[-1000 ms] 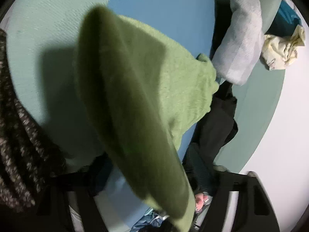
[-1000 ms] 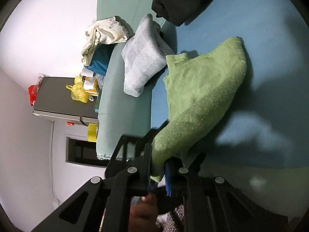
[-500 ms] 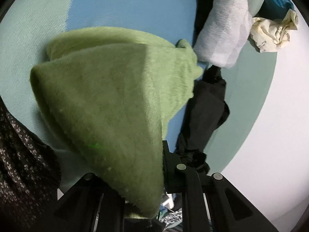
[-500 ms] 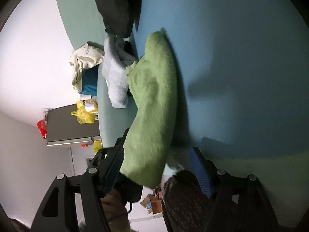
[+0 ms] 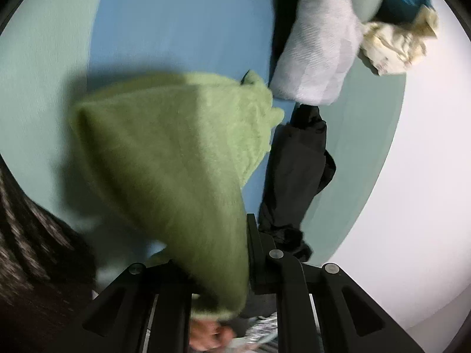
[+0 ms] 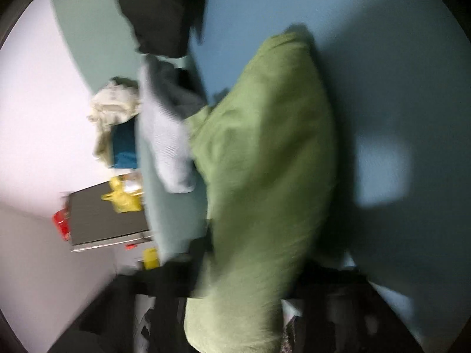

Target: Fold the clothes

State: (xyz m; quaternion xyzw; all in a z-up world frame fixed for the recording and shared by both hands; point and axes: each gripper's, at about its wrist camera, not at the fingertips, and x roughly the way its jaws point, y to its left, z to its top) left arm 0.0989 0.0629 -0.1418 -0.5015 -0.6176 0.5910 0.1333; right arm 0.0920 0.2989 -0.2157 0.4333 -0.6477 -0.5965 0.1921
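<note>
A fuzzy green garment (image 5: 176, 158) hangs folded over above the blue sheet (image 5: 182, 20). My left gripper (image 5: 223, 267) is shut on its near edge; the cloth drapes over the fingers and hides most of them. The same green garment (image 6: 265, 176) fills the blurred right wrist view and covers my right gripper (image 6: 244, 288), so I cannot tell how its jaws stand. The far end of the garment rests on the bed.
A grey-white folded garment (image 5: 321, 41), a black garment (image 5: 297, 173) and a cream cloth (image 5: 397, 44) lie along the bed's teal edge (image 5: 368, 135). A dark cabinet (image 6: 106, 214) with a yellow bag (image 6: 123, 197) stands beside the bed. A patterned sleeve (image 5: 32, 250) is at left.
The right gripper opened half a second ago and is now blurred and covered by the green garment. Both views have swung; the garment has bunched closer to both grippers.
</note>
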